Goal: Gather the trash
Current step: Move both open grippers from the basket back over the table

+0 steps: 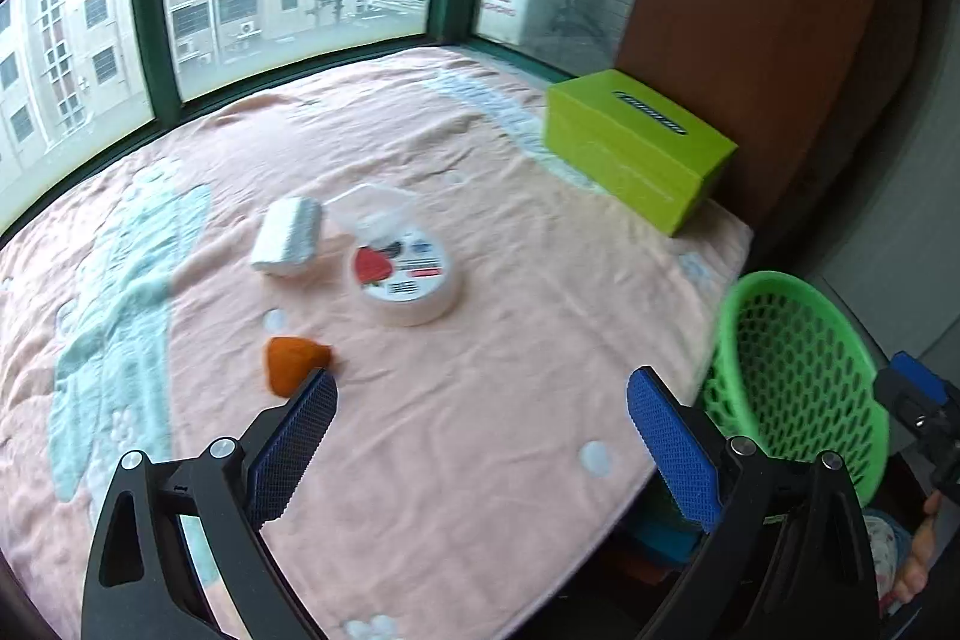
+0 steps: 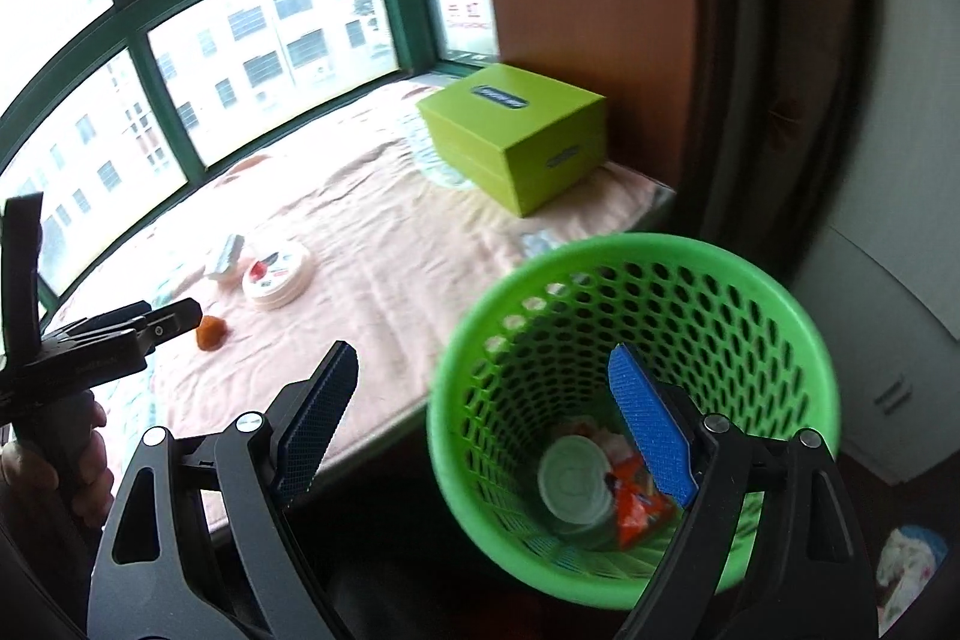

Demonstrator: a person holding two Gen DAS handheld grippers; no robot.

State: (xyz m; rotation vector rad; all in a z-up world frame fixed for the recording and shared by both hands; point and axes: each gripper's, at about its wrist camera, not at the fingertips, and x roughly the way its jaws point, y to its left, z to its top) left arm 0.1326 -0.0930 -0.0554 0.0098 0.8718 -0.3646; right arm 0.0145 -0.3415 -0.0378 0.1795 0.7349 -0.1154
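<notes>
Across the middle of the left wrist view I see the pink blanket [image 1: 480, 400] spread over the ledge, trash lying loose on it. At lower right the green basket [image 2: 630, 400] sits off the ledge edge, I judge so trash can drop in; a white lid [image 2: 575, 478] and orange wrapper [image 2: 639, 505] lie inside. The lime box [image 1: 636, 148] sits at upper right. The round tub [image 1: 408, 274], its label unreadable, the white block [image 1: 287, 237] and the orange scrap [image 1: 294, 361] wait mid-frame. My left gripper [image 1: 480, 394] and right gripper [image 2: 483, 370] both gape wide, holding nothing.
</notes>
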